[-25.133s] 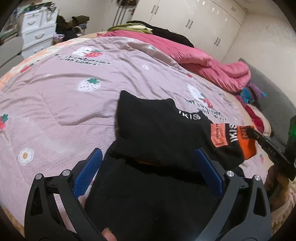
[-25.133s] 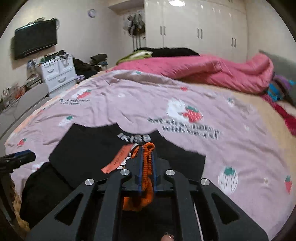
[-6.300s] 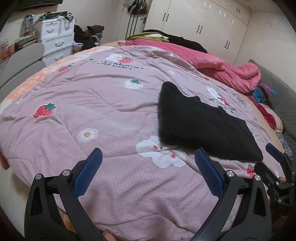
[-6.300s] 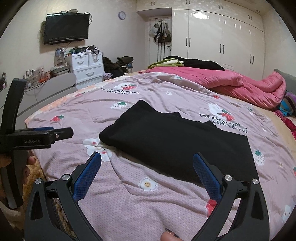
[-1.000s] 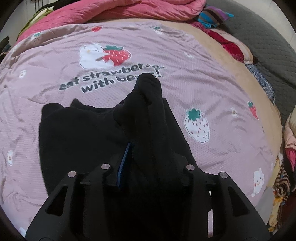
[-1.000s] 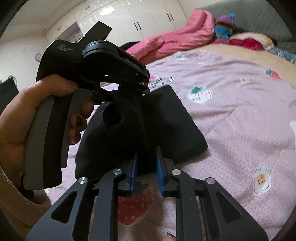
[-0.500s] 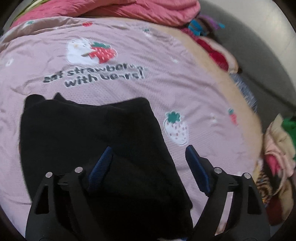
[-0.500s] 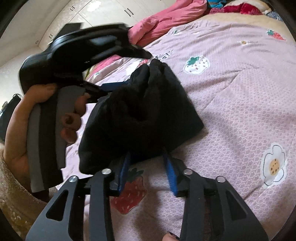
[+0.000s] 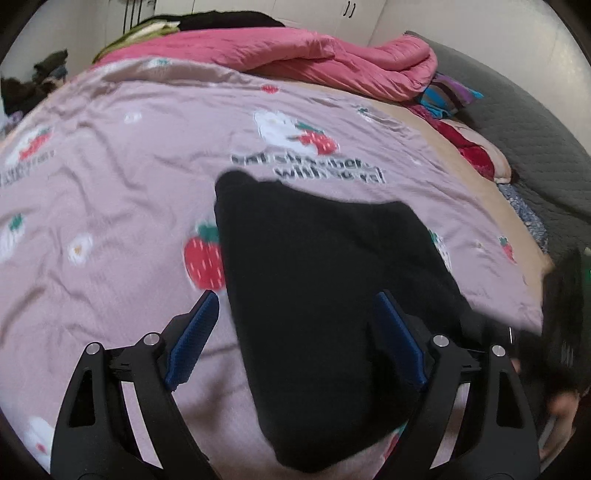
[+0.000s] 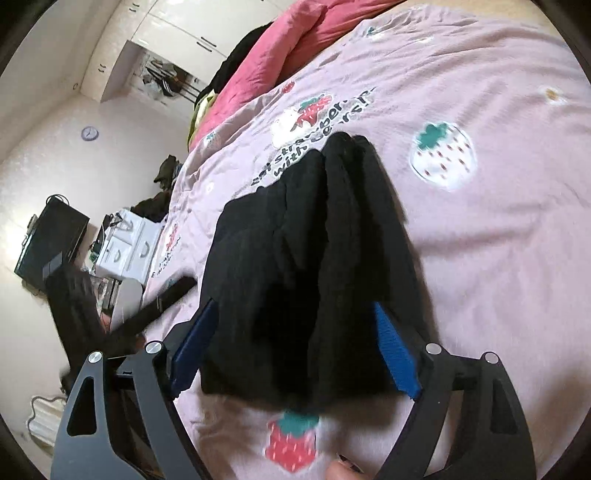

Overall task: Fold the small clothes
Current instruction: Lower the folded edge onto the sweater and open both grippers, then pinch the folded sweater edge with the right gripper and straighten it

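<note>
A black garment (image 9: 321, 280) lies folded into a compact block on the pink strawberry-print bedspread (image 9: 110, 184). My left gripper (image 9: 295, 332) is open and empty, just above the garment's near part. In the right wrist view the same garment (image 10: 306, 251) shows ridged folds on top. My right gripper (image 10: 295, 343) is open and empty, its blue pads either side of the garment's near edge. The right gripper shows blurred at the right edge of the left wrist view (image 9: 561, 325). The left gripper shows blurred at the left of the right wrist view (image 10: 147, 314).
A pink quilt (image 9: 314, 55) is bunched at the bed's far side with colourful clothes (image 9: 450, 96) beside it. A grey headboard (image 9: 524, 136) runs along the right. White drawers (image 10: 125, 240), a TV (image 10: 48, 240) and wardrobes (image 10: 173, 26) stand around the room.
Both grippers let go of the black garment and opened wide. The raised fold dropped flat onto the block. Both grippers pulled back and turned.
</note>
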The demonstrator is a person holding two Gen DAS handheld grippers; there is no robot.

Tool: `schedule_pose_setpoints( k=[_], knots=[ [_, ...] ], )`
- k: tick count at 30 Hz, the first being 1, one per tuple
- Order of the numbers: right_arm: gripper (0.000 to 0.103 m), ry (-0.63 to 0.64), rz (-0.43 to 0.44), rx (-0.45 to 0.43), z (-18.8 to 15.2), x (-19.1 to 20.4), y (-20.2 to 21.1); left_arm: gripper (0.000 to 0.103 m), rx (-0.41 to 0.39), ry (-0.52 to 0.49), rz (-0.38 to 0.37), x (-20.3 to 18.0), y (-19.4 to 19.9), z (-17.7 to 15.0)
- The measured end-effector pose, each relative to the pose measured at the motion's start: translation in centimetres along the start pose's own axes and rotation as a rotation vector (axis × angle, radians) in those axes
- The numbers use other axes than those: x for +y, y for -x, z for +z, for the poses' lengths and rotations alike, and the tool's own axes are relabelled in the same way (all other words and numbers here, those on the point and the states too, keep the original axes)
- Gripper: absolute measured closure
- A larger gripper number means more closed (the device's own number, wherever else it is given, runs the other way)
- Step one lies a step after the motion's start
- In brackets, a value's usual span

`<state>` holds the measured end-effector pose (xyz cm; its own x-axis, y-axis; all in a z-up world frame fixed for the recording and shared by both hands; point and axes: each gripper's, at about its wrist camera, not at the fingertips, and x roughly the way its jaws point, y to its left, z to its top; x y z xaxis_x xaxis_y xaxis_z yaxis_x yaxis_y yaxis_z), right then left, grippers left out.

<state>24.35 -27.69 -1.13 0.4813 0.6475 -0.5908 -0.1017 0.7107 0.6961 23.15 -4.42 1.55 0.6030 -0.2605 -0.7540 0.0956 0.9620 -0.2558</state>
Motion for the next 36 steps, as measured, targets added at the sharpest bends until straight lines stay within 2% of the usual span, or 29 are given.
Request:
schedule_pose_setpoints(
  k=[4,7,9,10,11,12,13,15,17,20,24,26,29,34,36],
  knots=[
    [0.022,0.027,-0.02,0.062,1.7,-0.2,-2.1,0.023,0.007,-0.013,0.03,0.1,-0.7,-1.3],
    [0.027,0.025,-0.018,0.071,2.1,-0.6,-2.2,0.023,0.014,-0.006,0.023,0.2,-1.1,-1.5],
    [0.042,0.045,-0.016,0.065,2.7,-0.5,-2.3,0.023,0.015,0.0,0.025,0.2,-1.2,-1.5],
    [0.068,0.071,-0.02,0.059,3.2,-0.3,-2.5,0.023,0.015,0.005,0.023,0.2,-1.2,-1.5],
    [0.085,0.1,-0.045,0.048,3.3,0.1,-2.3,0.023,0.016,0.008,0.025,0.1,-1.3,-1.4],
    [0.086,0.127,-0.057,0.042,3.0,0.3,-2.1,0.023,0.013,0.009,0.027,-0.1,-1.2,-1.3],
    [0.094,0.182,-0.062,0.025,3.1,0.9,-1.4,0.023,0.011,0.008,0.021,-0.3,-1.1,-1.3],
    [0.095,0.234,-0.057,-0.001,3.6,1.8,-0.6,0.023,0.015,0.002,0.004,-0.8,-1.1,-1.1],
    [0.095,0.285,-0.054,-0.037,4.1,2.7,0.4,0.023,0.008,-0.021,0.017,-1.6,-1.1,-1.0],
    [0.095,0.347,-0.114,-0.063,4.6,3.0,0.7,0.018,0.006,-0.026,0.001,-2.3,-1.2,-1.0],
    [0.095,0.292,-0.192,0.002,4.6,0.3,-1.7,0.014,0.005,-0.073,0.043,-3.6,-1.9,-1.4],
    [0.094,0.245,-0.194,0.029,4.4,-0.9,-2.6,0.013,0.005,-0.09,0.058,-3.9,-2.2,-1.7],
    [0.086,0.169,-0.156,0.027,4.3,-2.0,-2.1,0.012,0.006,-0.096,0.067,-4.0,-2.2,-1.8],
    [0.078,0.154,-0.17,0.01,3.3,-2.0,-0.9,0.011,0.014,-0.069,0.051,-3.4,-2.0,-2.0],
    [0.072,0.168,-0.191,-0.006,2.7,-1.6,-0.2,0.011,0.014,-0.06,0.043,-3.2,-1.7,-2.2]
  ],
)
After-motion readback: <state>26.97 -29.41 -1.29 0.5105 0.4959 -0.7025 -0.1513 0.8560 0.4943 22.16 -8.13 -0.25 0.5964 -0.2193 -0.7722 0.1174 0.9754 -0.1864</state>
